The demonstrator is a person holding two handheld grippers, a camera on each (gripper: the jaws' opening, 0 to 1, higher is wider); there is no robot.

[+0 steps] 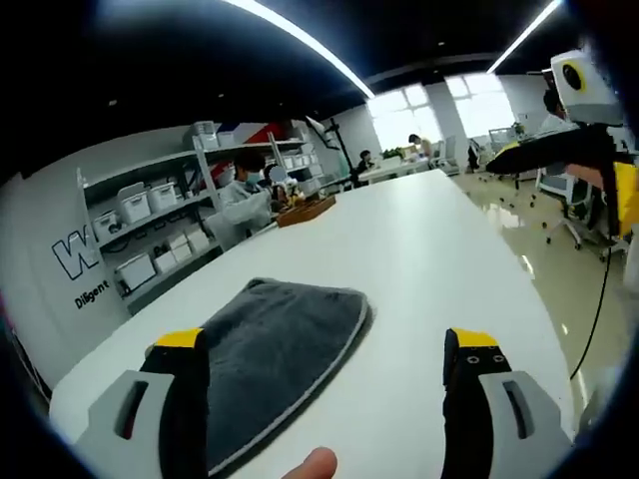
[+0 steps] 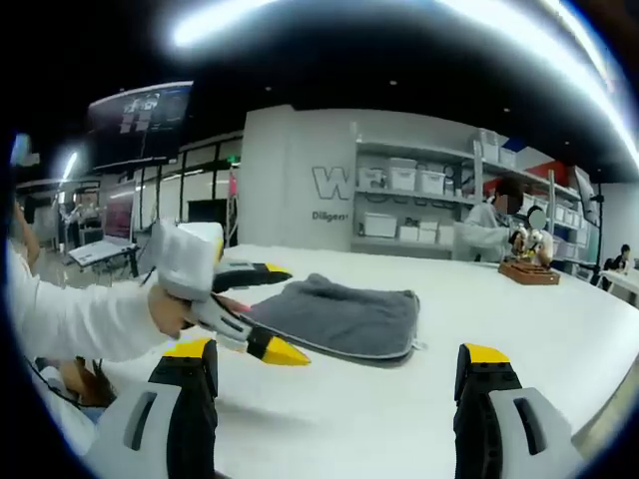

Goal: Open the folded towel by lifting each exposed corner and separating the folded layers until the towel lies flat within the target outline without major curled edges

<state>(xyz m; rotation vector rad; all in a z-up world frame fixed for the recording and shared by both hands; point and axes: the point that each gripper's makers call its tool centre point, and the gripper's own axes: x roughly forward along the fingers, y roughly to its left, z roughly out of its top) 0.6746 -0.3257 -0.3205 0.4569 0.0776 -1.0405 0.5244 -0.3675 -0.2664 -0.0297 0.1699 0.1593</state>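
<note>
1. In the left gripper view the towel (image 1: 275, 359) lies folded on the white table (image 1: 419, 259), reaching from about 6 o'clock up to the middle of the view; its left part sits behind the left jaw, its rounded far edge points toward 12 o'clock
2. The left tongs (image 1: 329, 384) stand wide apart with nothing between the yellow tips but towel edge and bare tabletop; they clamp nothing, and I cannot tell whether the left jaw touches the cloth
3. The towel looks like dark grey plush with a pale stitched hem: soft, limp and light by my judgement, so it should drape and sag when raised, not hold a shape
4. Best hold, I judge, is a hemmed corner of the top layer, where the border gives the jaws something firmer to pinch than the fluffy pile; a deep pinch could catch both layers
5. The tabletop is smooth and glossy, so the whole cloth may slide if pulled sideways instead of peeled upward
6. In the right gripper view the left tongs (image 2: 268, 311) reach in from 9 o'clock, one tip over the towel's near-left edge (image 2: 262, 317), the other lower, beside it
7. There the towel (image 2: 344, 317) sits just below the centre, flat and still folded; no target outline is visible
8. The right tongs (image 2: 334, 384) are apart at 6 o'clock, empty, short of the towel
9. Shelves (image 2: 414, 205) with white bins line the wall behind a seated person (image 2: 489, 232)
</note>
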